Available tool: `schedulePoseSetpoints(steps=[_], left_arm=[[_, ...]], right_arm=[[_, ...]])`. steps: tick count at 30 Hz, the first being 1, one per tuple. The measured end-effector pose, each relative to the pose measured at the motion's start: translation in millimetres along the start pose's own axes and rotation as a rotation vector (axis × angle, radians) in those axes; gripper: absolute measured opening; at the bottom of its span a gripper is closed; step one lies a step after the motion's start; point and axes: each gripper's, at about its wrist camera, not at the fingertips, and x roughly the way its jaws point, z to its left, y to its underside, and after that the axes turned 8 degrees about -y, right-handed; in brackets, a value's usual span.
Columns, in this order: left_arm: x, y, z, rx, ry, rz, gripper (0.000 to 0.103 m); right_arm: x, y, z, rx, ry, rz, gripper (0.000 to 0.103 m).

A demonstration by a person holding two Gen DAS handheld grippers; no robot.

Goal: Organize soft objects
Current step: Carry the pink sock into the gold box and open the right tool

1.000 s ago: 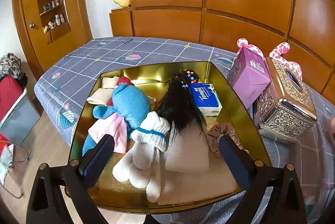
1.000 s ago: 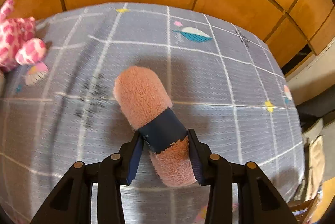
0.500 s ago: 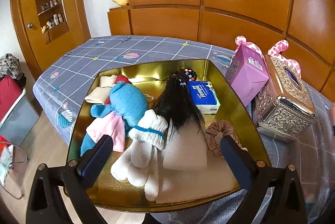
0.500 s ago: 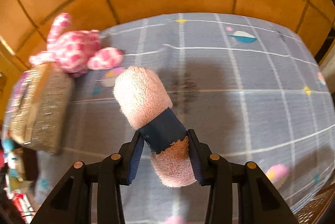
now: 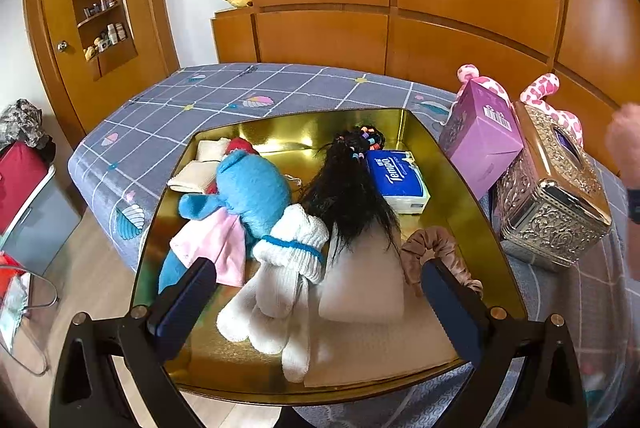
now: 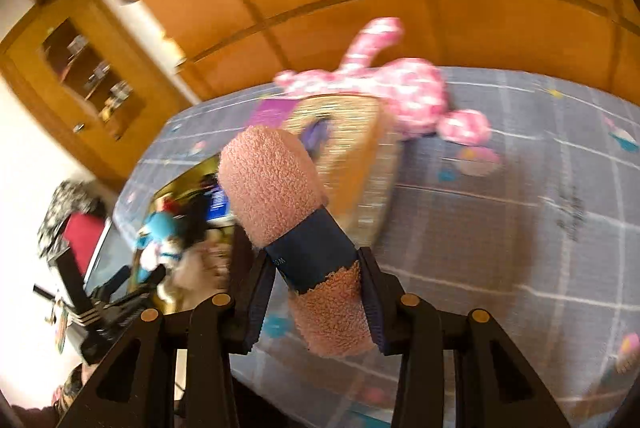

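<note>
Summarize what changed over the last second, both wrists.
The right gripper stayed shut on the pink fuzzy roll and swung left, from open bedspread toward the ornate tissue box and gold tray, now in its view. The left gripper stayed open over the tray, pulling back slightly; tray contents unmoved.

Bright daylight; right view motion-blurred
</note>
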Motion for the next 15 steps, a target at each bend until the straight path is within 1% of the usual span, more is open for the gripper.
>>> schedulePoseSetpoints(steps=[6,10,15], left_arm=[[-1.0,-4.5,9.9,-0.009,-0.018,-0.004,0.103],[-0.5,-7.4,22.9,-0.016,-0.042,-0.011,0.103],[9.1,-10.5,44.6,-0.082,-0.06,0.005,0.103]], right_arm=[[43.2,-1.1,48.2,-0.075,-0.074,0.069,0.041],[67.0,-2.7,71.9,-0.104,-0.086,0.106,0.041],[94.9,-4.9,95.7,-0.133,-0.09,0.137,0.041]])
